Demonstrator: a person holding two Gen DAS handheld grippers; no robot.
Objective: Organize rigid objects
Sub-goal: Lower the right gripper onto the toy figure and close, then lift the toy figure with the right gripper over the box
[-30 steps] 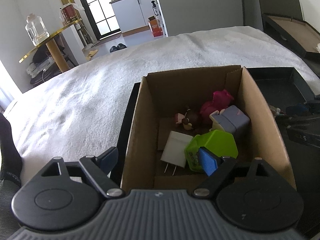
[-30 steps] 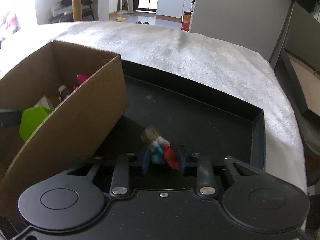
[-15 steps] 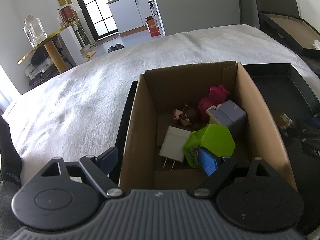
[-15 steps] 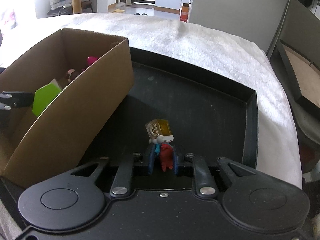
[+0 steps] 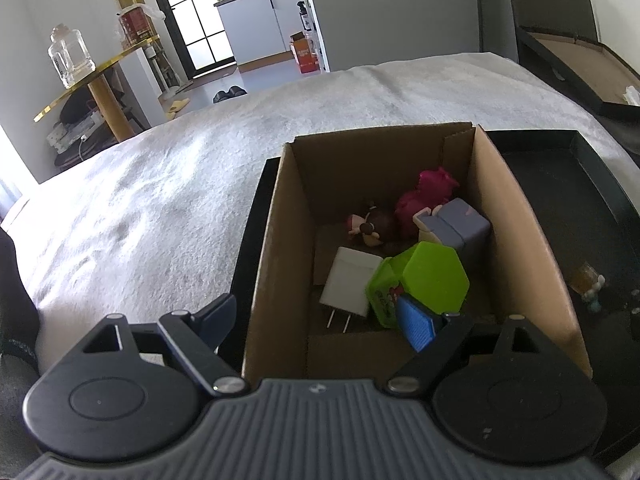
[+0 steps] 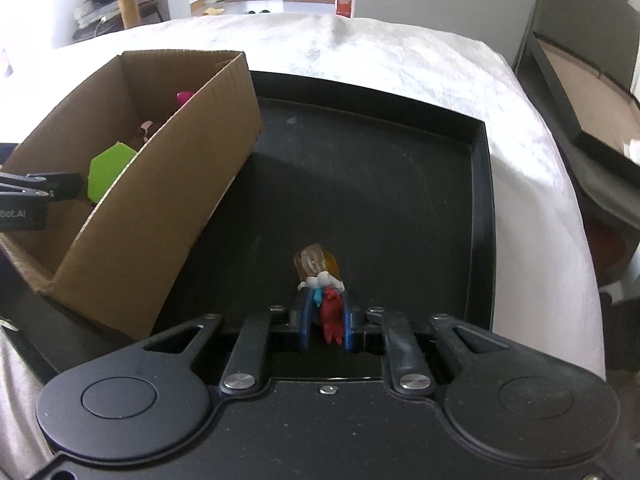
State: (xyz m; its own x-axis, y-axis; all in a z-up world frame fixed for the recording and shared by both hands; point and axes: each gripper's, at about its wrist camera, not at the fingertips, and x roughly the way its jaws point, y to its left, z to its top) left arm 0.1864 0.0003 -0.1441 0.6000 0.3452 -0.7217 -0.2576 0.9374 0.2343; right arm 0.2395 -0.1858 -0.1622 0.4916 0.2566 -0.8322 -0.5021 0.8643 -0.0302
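Observation:
My right gripper (image 6: 326, 320) is shut on a small toy figure (image 6: 320, 272) with an amber head, white collar and red body. It holds the figure just over the near part of the black tray (image 6: 380, 168). The figure (image 5: 588, 284) also shows at the right edge of the left wrist view. An open cardboard box (image 5: 280, 240) stands in the tray's left half. It holds a green hexagonal case (image 5: 434, 280), a white plug (image 5: 348, 282), a grey block (image 5: 460, 228), a pink toy (image 5: 428, 192) and a small doll (image 5: 372, 224). My left gripper (image 5: 316, 320) is open and straddles the box's near left corner.
The tray lies on a white fuzzy blanket (image 5: 180, 184) over a bed. A second dark tray with a brown bottom (image 6: 592, 96) sits off the bed to the right. A gold side table with a glass jar (image 5: 66, 60) stands at the far left.
My right gripper, still shut on the figure, has drawn back toward the tray's near side and rolled a little, so more of the box shows. The left gripper has stayed put.

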